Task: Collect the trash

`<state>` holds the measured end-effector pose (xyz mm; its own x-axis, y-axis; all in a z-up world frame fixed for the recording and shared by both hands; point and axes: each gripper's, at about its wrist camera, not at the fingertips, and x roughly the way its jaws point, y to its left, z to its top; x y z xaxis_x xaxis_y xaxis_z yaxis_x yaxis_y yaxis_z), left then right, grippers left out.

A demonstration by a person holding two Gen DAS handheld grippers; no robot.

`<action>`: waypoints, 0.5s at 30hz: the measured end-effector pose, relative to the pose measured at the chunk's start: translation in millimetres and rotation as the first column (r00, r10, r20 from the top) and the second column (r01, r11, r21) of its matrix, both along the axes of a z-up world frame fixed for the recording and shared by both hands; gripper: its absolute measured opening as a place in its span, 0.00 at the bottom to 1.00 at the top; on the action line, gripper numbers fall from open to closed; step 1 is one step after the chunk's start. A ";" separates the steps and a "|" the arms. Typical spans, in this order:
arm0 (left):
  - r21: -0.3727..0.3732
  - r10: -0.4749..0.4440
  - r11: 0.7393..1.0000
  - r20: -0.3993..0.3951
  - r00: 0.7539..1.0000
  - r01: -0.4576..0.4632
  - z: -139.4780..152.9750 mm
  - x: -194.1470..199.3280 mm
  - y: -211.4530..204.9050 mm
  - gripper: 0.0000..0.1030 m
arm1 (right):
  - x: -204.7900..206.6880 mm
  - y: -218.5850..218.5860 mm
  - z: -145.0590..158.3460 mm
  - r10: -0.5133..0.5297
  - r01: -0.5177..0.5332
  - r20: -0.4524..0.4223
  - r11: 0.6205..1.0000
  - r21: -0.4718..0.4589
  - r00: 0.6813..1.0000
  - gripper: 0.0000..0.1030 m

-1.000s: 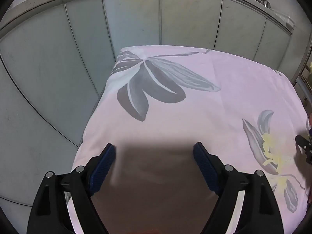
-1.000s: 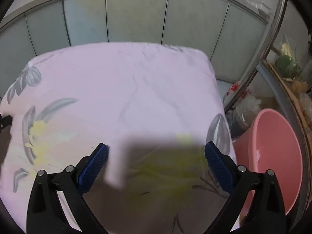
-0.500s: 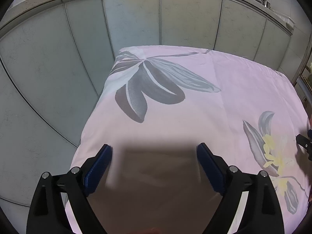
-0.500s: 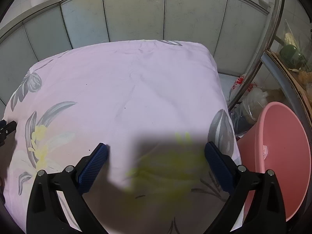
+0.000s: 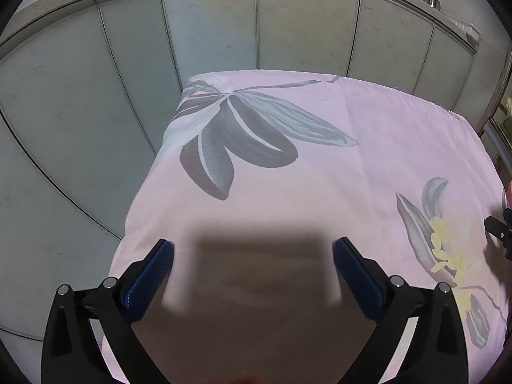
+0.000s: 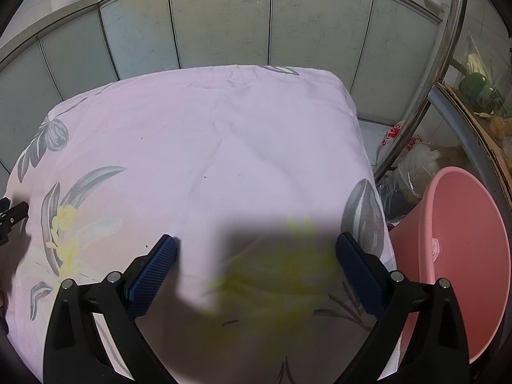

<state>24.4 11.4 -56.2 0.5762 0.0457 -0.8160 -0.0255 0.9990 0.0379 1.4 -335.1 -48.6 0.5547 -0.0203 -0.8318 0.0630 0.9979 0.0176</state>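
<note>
Left claw (image 5: 252, 249) is held wide over the pink floral cloth (image 5: 320, 166), its jaws just having been opening, nothing between them. Right claw (image 6: 256, 246) is likewise spread wide and empty. No trash is seen; a pink basin (image 6: 464, 256) stands beside the cloth's right edge.

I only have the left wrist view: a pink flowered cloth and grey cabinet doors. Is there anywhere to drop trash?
Observer: Yes. The right wrist view shows a pink basin on the floor just past the cloth's right edge.
Operator: Anything near that basin?
Observer: Plastic bags are bunched behind it, against a metal pole.
Operator: Is the right gripper carrying anything?
Observer: No. The right gripper is open above the cloth with nothing between its pads.
Operator: Any trash on the cloth on that side?
Observer: None that I can make out, only a few tiny dark specks.
</note>
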 end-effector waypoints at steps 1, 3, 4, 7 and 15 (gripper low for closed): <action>0.000 0.001 1.000 0.000 1.000 -0.001 -0.3 0.0 -0.3 0.96 | 0.2 -0.7 -0.2 0.000 0.000 0.000 1.000 0.000 1.000 0.97; -0.002 -0.002 1.000 -0.001 1.000 0.002 -0.1 0.8 1.4 0.96 | 0.1 -0.4 0.0 0.000 0.000 0.000 1.000 0.000 1.000 0.97; -0.002 -0.004 1.000 -0.001 1.000 0.004 0.0 1.0 1.8 0.96 | 0.0 0.0 0.3 0.000 0.000 0.000 1.000 0.000 1.000 0.97; -0.003 -0.007 1.000 -0.001 1.000 0.007 -0.2 1.8 2.8 0.96 | 0.2 -0.7 -0.2 0.000 0.000 0.000 1.000 0.000 1.000 0.97; -0.001 -0.004 1.000 -0.002 1.000 0.004 -1.3 2.2 1.3 0.96 | 0.4 -0.2 -0.1 -0.001 0.001 0.000 1.000 0.000 1.000 0.97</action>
<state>26.6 12.6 -57.6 0.5749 0.0427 -0.8171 -0.0213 0.9991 0.0373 1.8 -335.4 -48.7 0.5548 -0.0207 -0.8317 0.0641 0.9978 0.0179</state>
